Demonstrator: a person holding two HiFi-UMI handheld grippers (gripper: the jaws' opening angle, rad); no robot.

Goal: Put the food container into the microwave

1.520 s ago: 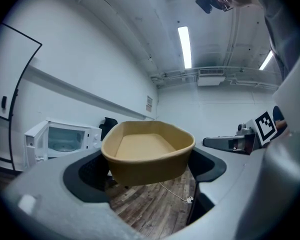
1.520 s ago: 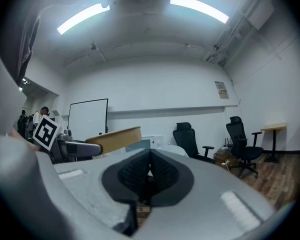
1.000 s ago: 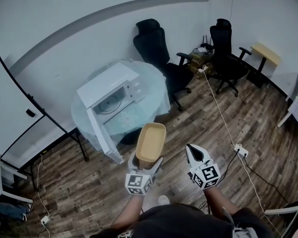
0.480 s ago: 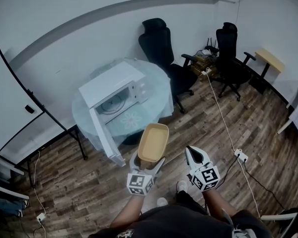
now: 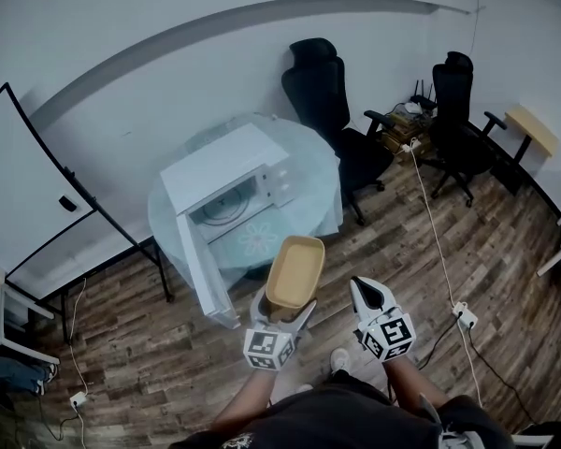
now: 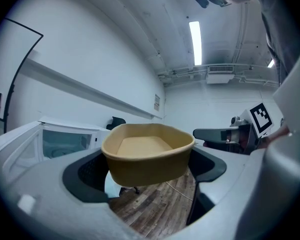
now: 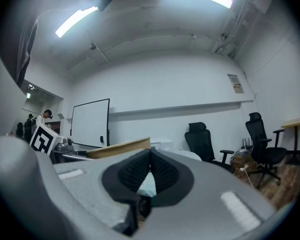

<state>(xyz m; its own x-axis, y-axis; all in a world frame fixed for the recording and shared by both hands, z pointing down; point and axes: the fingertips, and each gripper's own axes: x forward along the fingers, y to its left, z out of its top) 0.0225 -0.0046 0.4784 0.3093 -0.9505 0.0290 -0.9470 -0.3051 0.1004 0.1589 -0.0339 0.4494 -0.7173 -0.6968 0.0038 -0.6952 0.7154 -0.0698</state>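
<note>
A tan, empty food container (image 5: 294, 269) (image 6: 147, 154) is held out in front of me, with my left gripper (image 5: 282, 309) (image 6: 149, 176) shut on its near end. The white microwave (image 5: 229, 181) (image 6: 50, 139) stands on a round glass table (image 5: 313, 171) ahead and to the left, its door (image 5: 204, 271) swung wide open toward me and the turntable visible inside. My right gripper (image 5: 366, 293) (image 7: 150, 156) hovers beside the left one, shut with nothing between its pads. The container's rim (image 7: 121, 147) shows at the left of the right gripper view.
Two black office chairs (image 5: 332, 110) (image 5: 458, 110) stand behind and right of the table. A whiteboard on a stand (image 5: 37, 204) is at the left. A white cable (image 5: 439, 241) runs across the wooden floor to a power strip (image 5: 466, 316). A small wooden desk (image 5: 533, 129) sits far right.
The table and microwave have shifted lower and right in the head view as I come nearer. Both grippers keep their hold and spacing.
</note>
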